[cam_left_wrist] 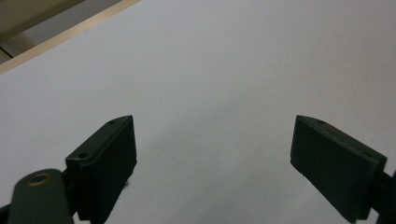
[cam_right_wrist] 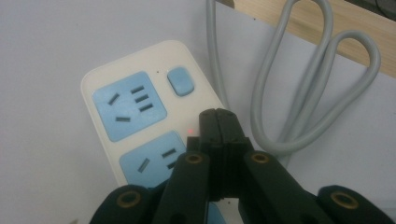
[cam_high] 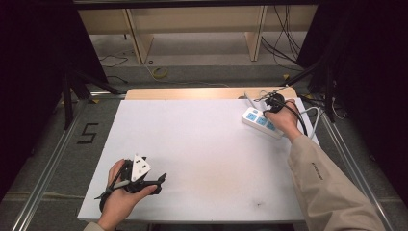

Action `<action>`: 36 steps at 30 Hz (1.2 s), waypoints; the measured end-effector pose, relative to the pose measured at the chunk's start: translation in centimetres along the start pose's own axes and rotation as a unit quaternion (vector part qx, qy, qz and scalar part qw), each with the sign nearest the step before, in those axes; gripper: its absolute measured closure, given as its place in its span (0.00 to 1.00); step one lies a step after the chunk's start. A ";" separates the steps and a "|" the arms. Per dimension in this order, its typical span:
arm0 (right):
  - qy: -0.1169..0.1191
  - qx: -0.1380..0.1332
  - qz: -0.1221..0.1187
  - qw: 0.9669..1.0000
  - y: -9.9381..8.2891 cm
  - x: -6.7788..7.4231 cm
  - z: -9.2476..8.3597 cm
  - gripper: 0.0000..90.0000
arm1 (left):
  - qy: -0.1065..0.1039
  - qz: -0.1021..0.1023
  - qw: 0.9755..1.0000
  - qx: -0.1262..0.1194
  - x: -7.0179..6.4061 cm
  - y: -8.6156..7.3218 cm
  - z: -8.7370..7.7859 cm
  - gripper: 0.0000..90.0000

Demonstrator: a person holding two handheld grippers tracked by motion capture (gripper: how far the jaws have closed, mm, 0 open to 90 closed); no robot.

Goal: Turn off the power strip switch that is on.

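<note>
At the far right corner of the white tabletop [cam_high: 202, 144], the right tongs [cam_right_wrist: 218, 122] hover pressed together, gripping nothing, with their closed tips poised over a white power strip [cam_right_wrist: 140, 116] with blue sockets. The strip's blue rocker switch [cam_right_wrist: 180, 80] sits just beyond the tips at about eleven o'clock in the right gripper view, and a small red glow shows on the strip's face right beside them. The step in hand looks to be working that switch with the closed tips; the next move would seem to call for a short nudge forward and left, then a press straight down, firm enough to tip the rocker without skidding the strip across the sheet. The strip's grey cable [cam_right_wrist: 299, 93] loops off at two o'clock from the tips, clear of the switch. From above, the power strip lies at roughly two o'clock on the tabletop, the right hand [cam_high: 284, 118] resting over its far end. The left tongs [cam_left_wrist: 215, 158] stand wide apart and empty, at eight o'clock near the front edge, well away from the strip.
</note>
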State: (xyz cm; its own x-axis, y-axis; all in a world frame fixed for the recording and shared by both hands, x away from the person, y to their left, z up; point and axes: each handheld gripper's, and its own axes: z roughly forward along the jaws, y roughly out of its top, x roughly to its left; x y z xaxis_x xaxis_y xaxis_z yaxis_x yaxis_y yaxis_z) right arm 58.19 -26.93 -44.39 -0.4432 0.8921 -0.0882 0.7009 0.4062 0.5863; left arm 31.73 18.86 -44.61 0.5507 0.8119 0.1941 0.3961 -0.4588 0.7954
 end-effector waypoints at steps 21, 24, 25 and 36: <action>0.005 0.038 -0.001 0.999 1.0 -0.1 0.1 1.00 | 0.000 -0.001 1.000 -0.001 0.0 0.0 0.0 0.15; 0.006 0.039 -0.001 0.999 1.0 -0.2 0.1 1.00 | 0.000 -0.001 1.000 -0.002 0.0 0.0 0.0 0.15; 0.007 0.039 0.000 0.999 1.0 -0.2 0.1 1.00 | 0.000 0.000 1.000 -0.001 0.0 0.0 0.0 0.16; 0.008 0.043 0.008 0.999 1.1 -0.2 0.1 1.00 | 0.000 0.000 1.000 -0.001 0.0 0.0 0.0 0.16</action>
State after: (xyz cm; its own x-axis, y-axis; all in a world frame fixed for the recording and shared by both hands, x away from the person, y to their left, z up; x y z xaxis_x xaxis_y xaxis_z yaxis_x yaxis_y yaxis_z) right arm 59.12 -26.63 -43.83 -0.4407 0.8953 -0.0658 0.7531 0.4086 0.5157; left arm 31.75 18.86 -44.58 0.5512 0.8116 0.1935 0.3951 -0.4582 0.7962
